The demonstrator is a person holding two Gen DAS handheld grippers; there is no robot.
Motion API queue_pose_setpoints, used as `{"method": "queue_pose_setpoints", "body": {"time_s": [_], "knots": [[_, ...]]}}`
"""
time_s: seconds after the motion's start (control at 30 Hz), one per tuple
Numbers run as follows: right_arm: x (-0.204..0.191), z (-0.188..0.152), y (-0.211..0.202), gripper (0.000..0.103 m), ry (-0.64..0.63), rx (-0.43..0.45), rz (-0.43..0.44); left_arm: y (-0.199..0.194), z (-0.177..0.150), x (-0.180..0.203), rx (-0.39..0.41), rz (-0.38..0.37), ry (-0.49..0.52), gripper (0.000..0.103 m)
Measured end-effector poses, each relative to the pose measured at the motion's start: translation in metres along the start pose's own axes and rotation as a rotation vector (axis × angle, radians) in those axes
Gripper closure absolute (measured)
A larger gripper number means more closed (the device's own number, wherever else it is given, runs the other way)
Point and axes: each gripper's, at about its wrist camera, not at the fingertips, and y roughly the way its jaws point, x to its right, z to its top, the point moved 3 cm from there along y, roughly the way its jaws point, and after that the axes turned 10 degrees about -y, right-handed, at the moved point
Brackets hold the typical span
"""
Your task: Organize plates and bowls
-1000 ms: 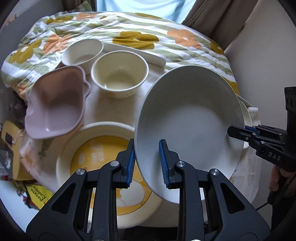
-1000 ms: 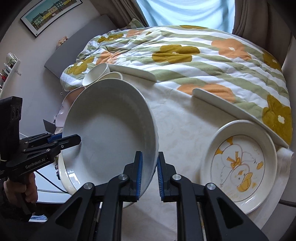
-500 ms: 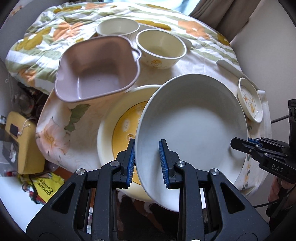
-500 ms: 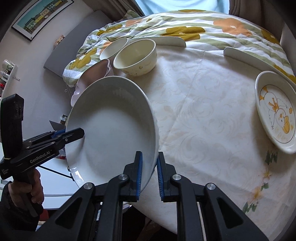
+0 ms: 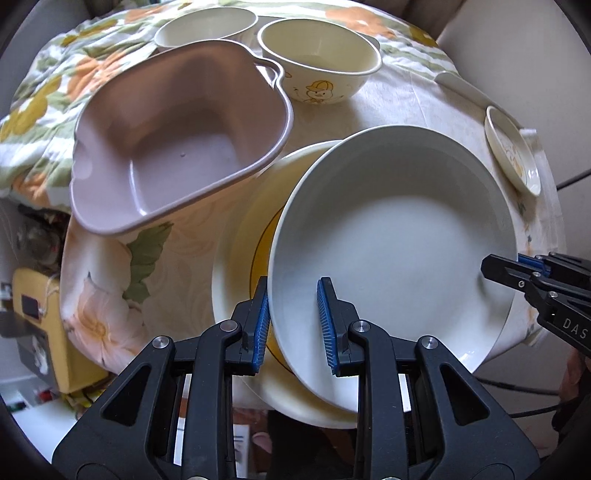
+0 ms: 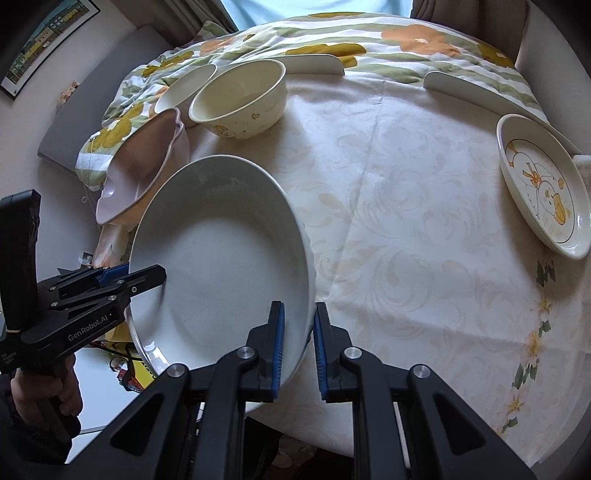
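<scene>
A large white deep plate (image 5: pixel 399 236) (image 6: pixel 221 251) hangs tilted between both grippers. My left gripper (image 5: pixel 293 291) (image 6: pixel 155 275) is shut on one side of its rim. My right gripper (image 6: pixel 298 310) (image 5: pixel 495 266) is shut on the opposite side. Below it, near the table's front left edge, lies a cream plate with a yellow centre (image 5: pixel 240 258), mostly covered; whether the two touch I cannot tell. Beyond stand a pink square bowl (image 5: pixel 177 147) (image 6: pixel 140 173), a cream duck-print bowl (image 5: pixel 321 62) (image 6: pixel 240 99) and a white bowl (image 5: pixel 205 31) (image 6: pixel 184 88).
A small duck-print plate (image 6: pixel 539 184) (image 5: pixel 511 151) lies at the table's right edge. A flowered quilt (image 6: pixel 332 40) covers the far side. A yellow box (image 5: pixel 37 317) sits below the table's left edge. A hand (image 6: pixel 40 398) grips the left gripper's handle.
Both grippers have carried the white plate left and down, from over the middle of the table to over the yellow-centred plate. The pink bowl now looks much nearer.
</scene>
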Motion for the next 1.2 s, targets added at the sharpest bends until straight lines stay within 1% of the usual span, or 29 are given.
{"method": "queue_pose_setpoints", "body": {"time_s": [0.17, 0.37, 0.53, 0.7, 0.8, 1.03, 1.2], "knots": [[-0.005, -0.002, 0.001, 0.089, 0.002, 0.005, -0.05, 0.008, 0.0, 0.007, 0.009, 0.047, 0.082, 0.081], [-0.007, -0.004, 0.004, 0.089, 0.019, 0.012, -0.083, 0.011, -0.002, 0.017, 0.051, 0.119, 0.171, 0.081], [-0.012, -0.007, 0.006, 0.089, 0.002, 0.015, -0.125, 0.011, -0.007, 0.024, 0.093, 0.18, 0.242, 0.081], [-0.017, -0.009, 0.009, 0.089, -0.007, 0.025, -0.138, 0.011, -0.013, 0.028, 0.15, 0.259, 0.313, 0.081], [-0.023, -0.009, 0.01, 0.089, -0.05, 0.029, -0.181, 0.011, -0.015, 0.029, 0.167, 0.287, 0.338, 0.081], [-0.033, -0.009, 0.012, 0.089, -0.128, 0.028, -0.268, 0.008, -0.021, 0.029, 0.193, 0.325, 0.362, 0.081], [-0.037, -0.01, 0.011, 0.089, -0.145, 0.033, -0.289, 0.005, -0.025, 0.03, 0.21, 0.345, 0.375, 0.081]]}}
